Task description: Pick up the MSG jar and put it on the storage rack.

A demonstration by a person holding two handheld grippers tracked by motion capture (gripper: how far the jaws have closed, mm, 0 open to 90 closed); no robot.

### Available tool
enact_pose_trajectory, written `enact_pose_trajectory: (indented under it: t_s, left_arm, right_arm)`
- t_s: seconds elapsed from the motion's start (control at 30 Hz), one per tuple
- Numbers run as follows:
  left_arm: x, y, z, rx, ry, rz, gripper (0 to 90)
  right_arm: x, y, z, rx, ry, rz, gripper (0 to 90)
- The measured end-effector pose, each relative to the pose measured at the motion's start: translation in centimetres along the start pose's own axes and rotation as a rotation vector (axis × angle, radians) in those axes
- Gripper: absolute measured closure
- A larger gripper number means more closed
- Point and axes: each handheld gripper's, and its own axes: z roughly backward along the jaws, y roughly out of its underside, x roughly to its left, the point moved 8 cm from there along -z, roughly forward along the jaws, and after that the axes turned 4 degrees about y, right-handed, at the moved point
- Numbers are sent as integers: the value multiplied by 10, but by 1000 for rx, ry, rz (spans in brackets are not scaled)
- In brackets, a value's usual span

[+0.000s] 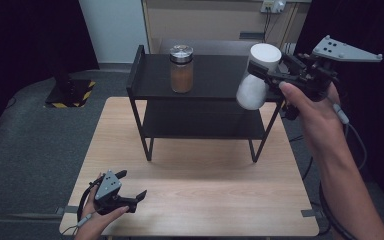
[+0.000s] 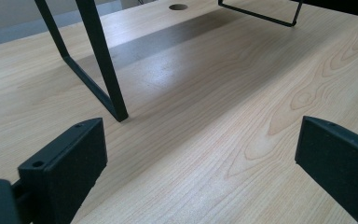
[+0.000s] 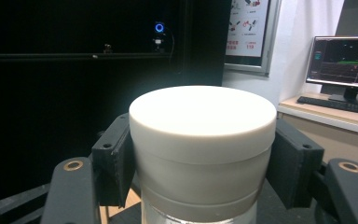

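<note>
Wooden table (image 1: pixel 190 200) nearest, where the left gripper (image 1: pixel 130 192) rests agape and empty; beyond, the right gripper (image 1: pixel 262 70) clamps the white-lidded jar (image 1: pixel 256 75), tilted above the black shelf's (image 1: pixel 215 80) edge, likely to clip it and slip.

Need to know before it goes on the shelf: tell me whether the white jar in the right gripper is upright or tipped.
Tipped. The white jar leans, its lid end higher and farther right, clamped near the lid by the right gripper.
</note>
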Motion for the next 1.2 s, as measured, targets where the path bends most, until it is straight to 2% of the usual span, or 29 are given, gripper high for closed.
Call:
enact_pose_trajectory:
  t_s: [0.17, 0.6, 0.97, 1.2]
  left_arm:
    - [1, 1, 0, -1, -2, 6, 8]
    - [0, 1, -1, 9, 2, -4, 8]
    - [0, 2, -3, 12, 5, -5, 8]
    - [-1, 2, -5, 16, 8, -2, 8]
  right_arm:
    - [-2, -4, -7, 6, 14, 12, 344]
    - [-14, -6, -24, 12, 70, 3, 344]
    - [-20, -4, -38, 27, 101, 2, 344]
    - [-27, 4, -46, 41, 128, -18, 344]
